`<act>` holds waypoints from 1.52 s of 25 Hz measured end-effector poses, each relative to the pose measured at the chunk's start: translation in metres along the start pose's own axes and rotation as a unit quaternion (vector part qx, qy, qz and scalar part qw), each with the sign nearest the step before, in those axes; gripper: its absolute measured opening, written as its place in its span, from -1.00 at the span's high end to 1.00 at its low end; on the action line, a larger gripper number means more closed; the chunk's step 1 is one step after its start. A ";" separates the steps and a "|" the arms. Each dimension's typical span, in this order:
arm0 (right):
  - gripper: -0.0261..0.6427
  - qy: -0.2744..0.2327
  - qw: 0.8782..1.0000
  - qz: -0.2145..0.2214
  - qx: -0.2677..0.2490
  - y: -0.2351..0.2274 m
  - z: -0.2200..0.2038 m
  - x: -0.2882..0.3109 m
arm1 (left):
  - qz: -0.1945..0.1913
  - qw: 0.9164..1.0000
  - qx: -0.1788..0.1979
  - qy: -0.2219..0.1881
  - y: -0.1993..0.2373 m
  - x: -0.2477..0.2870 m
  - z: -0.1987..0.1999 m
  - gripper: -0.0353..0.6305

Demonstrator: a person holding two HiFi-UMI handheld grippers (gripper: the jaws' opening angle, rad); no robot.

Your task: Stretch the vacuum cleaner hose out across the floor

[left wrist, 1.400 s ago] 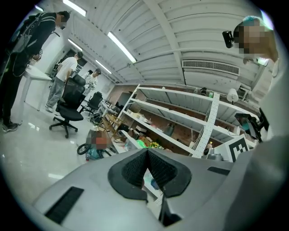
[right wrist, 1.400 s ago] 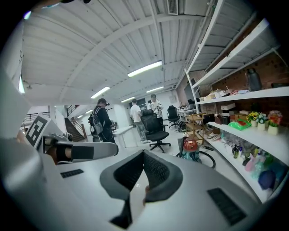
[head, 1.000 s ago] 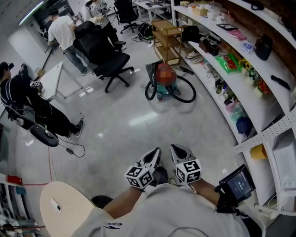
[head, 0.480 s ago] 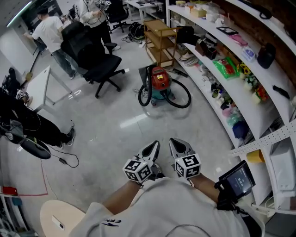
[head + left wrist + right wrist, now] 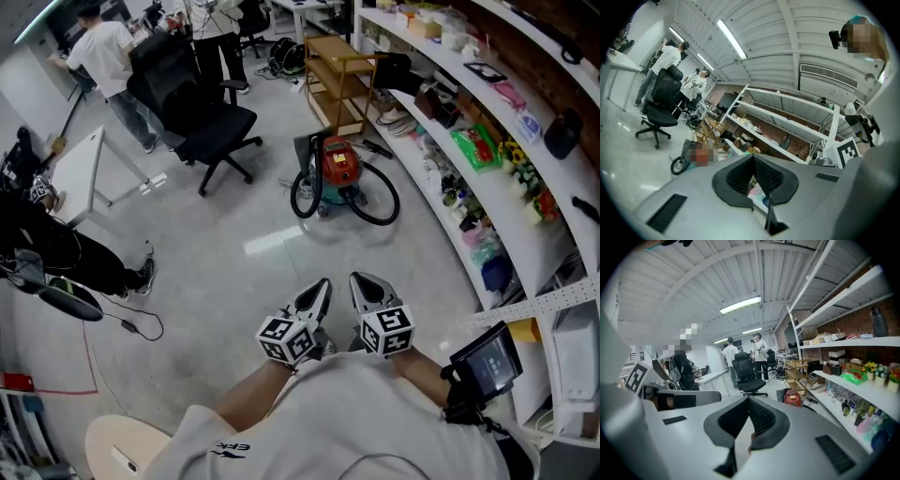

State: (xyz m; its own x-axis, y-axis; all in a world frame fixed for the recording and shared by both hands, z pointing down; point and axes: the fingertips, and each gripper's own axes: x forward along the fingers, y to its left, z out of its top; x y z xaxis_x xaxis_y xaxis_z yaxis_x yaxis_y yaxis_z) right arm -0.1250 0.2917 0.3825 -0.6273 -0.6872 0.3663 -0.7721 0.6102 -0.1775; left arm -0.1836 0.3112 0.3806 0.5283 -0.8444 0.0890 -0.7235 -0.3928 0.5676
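Note:
A red and teal vacuum cleaner [image 5: 339,174] stands on the grey floor ahead, its black hose [image 5: 375,199] curled in loops on both sides of the body. It also shows small in the right gripper view [image 5: 792,397] and partly in the left gripper view [image 5: 696,155]. My left gripper [image 5: 319,292] and right gripper [image 5: 364,287] are held side by side close to my chest, well short of the vacuum. Both are shut with nothing between the jaws.
A curved white shelf unit [image 5: 466,159] full of small items runs along the right. A wooden rack [image 5: 339,77] stands behind the vacuum. A black office chair [image 5: 195,111] and a white table [image 5: 86,171] are at the left, with people nearby. A cable [image 5: 131,319] lies on the floor.
The view has shifted a little as I move; the vacuum cleaner sits slightly nearer in the frame. Both grippers stay shut and close to my body.

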 end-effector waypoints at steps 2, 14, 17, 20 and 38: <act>0.94 0.001 1.000 0.003 -0.001 0.000 0.003 0.011 | 0.002 1.000 -0.004 -0.002 0.008 0.003 0.005 0.89; 0.94 0.001 1.000 0.027 0.005 -0.060 0.039 0.084 | 0.030 1.000 0.007 0.002 0.051 0.081 0.041 0.89; 0.94 0.001 1.000 0.027 0.011 -0.089 0.052 0.105 | 0.034 0.999 0.011 0.007 0.061 0.116 0.051 0.89; 0.94 -0.002 1.000 0.026 0.017 -0.121 0.065 0.126 | 0.040 0.999 0.015 0.010 0.072 0.155 0.060 0.89; 0.94 0.023 0.998 0.024 0.044 -0.257 0.102 0.216 | 0.097 0.995 0.014 0.023 0.124 0.298 0.093 0.89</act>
State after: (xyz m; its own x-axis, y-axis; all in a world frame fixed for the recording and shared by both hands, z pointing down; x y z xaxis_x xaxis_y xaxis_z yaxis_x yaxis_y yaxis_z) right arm -0.0727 -0.0533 0.4140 -0.6608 -0.6376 0.3959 -0.7479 0.6041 -0.2753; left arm -0.1567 -0.0232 0.4011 0.3968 -0.8880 0.2326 -0.8258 -0.2346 0.5129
